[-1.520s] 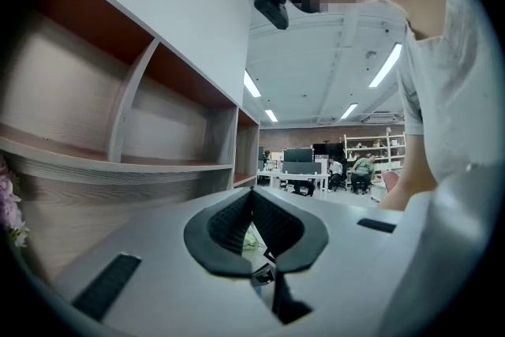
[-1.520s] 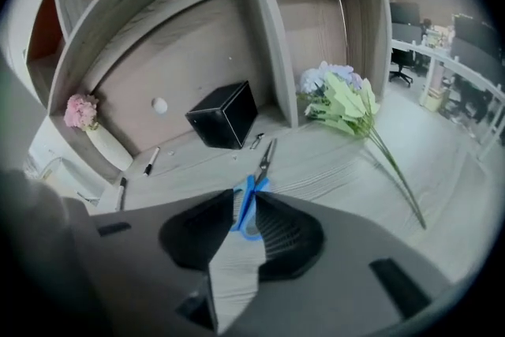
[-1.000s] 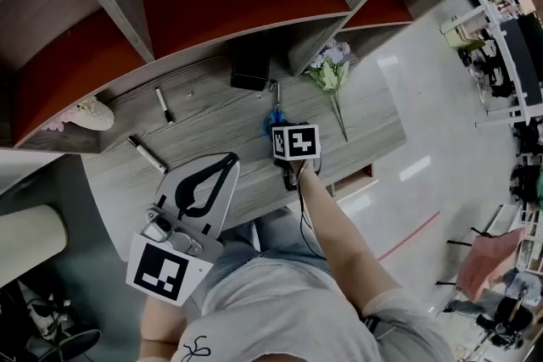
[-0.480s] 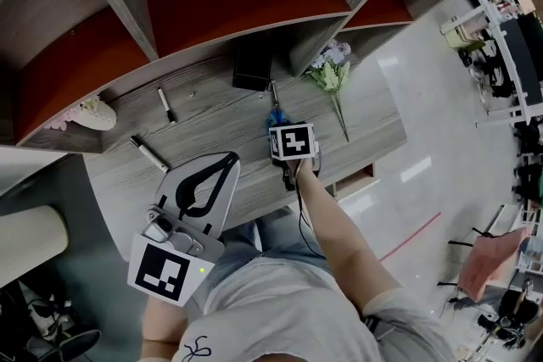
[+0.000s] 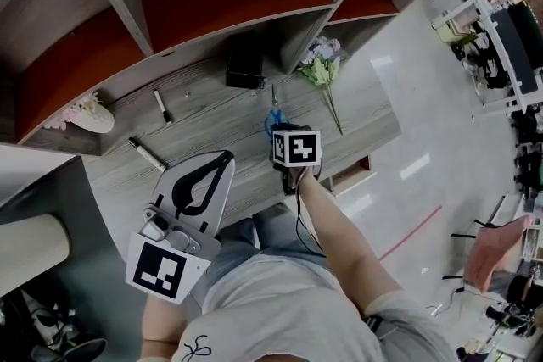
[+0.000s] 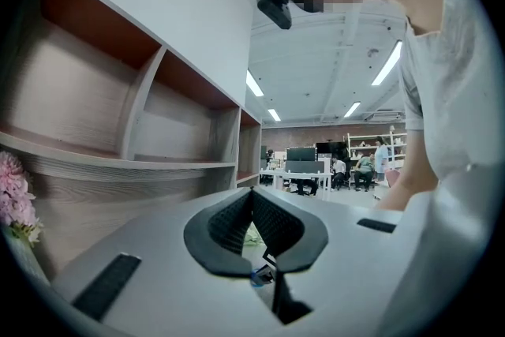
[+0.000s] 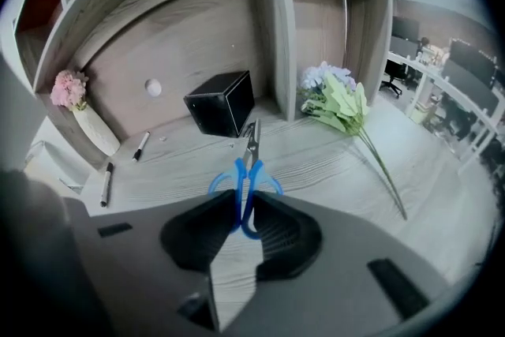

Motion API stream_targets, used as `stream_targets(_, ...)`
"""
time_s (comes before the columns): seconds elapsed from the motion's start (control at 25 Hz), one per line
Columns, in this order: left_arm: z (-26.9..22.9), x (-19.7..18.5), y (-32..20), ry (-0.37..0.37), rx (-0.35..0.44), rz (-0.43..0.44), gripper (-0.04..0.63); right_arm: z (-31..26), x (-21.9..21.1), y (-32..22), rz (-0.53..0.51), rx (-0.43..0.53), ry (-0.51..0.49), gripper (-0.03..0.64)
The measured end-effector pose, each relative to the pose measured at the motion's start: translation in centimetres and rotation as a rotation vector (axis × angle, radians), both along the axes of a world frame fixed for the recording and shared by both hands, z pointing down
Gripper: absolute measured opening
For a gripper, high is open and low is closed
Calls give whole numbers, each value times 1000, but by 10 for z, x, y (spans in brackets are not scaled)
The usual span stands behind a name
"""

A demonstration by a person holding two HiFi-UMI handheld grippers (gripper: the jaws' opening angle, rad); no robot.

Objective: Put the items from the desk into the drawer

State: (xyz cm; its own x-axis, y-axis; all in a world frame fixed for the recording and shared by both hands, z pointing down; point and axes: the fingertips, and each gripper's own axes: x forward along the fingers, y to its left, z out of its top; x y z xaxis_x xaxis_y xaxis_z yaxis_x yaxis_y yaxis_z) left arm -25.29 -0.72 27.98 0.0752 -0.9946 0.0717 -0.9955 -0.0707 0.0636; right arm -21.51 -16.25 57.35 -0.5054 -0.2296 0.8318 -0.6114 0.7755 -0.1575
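Our right gripper (image 7: 243, 207) pinches the blue scissors (image 7: 251, 140) at the middle of the desk (image 7: 339, 162), bare wood either side. Our left gripper (image 6: 252, 197), jaws closed and empty, hovers over the near edge.

right gripper (image 7: 241, 205) is clamping the blue scissors (image 7: 249, 162) at the handle loops, jaws pressing in on them. Blades are pointing toward the black box (image 7: 221, 102). Flower bunch (image 7: 339, 102) is lying to the right on the desk (image 7: 331, 170), two markers (image 7: 141, 145) to the left.
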Motion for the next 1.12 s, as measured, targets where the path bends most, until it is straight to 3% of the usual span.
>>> stream_targets(0.52,-12,58,15,-25,43,126,9,-105,55,37,20,125,-276,83)
stream_targets(0.8,-15,97,2,-12,71,250,9,-138,99,45,59,213,-352,83)
stream_targets(1.12,-12,127,-14,-16,61,319,9,-155,143,40,65,303,-357,84)
